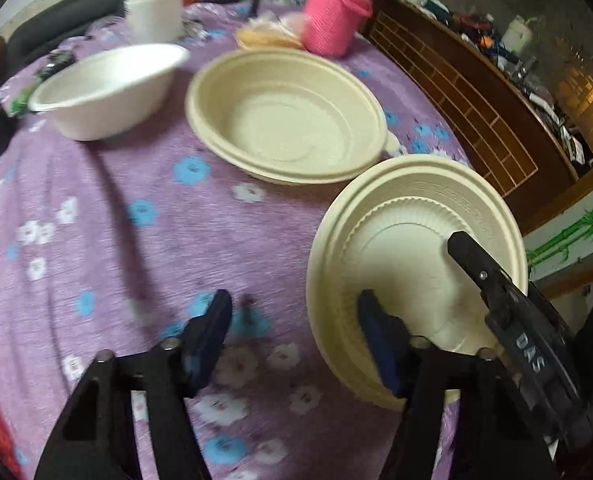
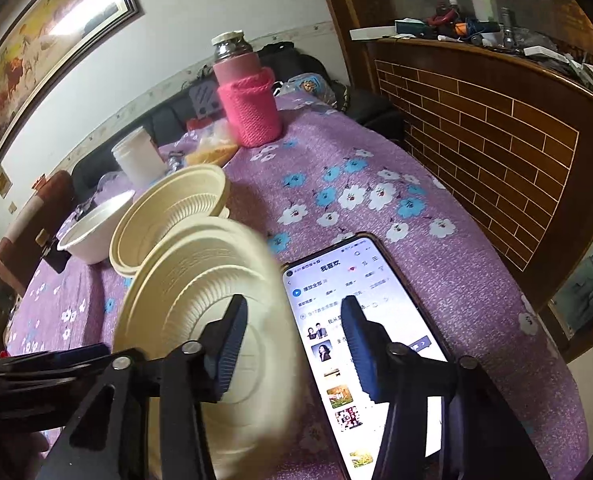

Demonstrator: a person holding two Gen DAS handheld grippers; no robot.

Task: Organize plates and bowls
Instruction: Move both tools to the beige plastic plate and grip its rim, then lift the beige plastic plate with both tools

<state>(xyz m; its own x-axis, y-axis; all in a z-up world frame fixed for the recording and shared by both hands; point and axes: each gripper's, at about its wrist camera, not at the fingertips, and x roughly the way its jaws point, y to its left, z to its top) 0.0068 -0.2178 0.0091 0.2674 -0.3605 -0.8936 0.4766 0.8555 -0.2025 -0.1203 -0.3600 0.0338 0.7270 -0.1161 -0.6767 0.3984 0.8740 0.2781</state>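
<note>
Plates (image 1: 412, 264) sit nested near the right edge of the table (image 1: 108, 216): a small white ridged 1 lies inside a wider cream 1, and in the right wrist view the pair looks tilted, its far rim raised. The right gripper (image 2: 292, 344) straddles the near rim of that stack, 1 finger inside over the white plate and the other outside; its jaws stand part-spread, and whether the pads press the rim cannot be told. The left gripper (image 1: 296, 340) hangs just beside the stack, fingers spread, with only the flowered purple cloth between them; its right finger overlaps the cream rim. Beyond the stack rests a stack of cream bowls (image 1: 284, 116), and to its left a white bowl (image 1: 108, 88). A lit phone (image 2: 372, 344) lies beside the plates. At the far edge stand a white tub (image 1: 154, 8) and a flask in a pink knitted sleeve (image 1: 336, 12).
</note>
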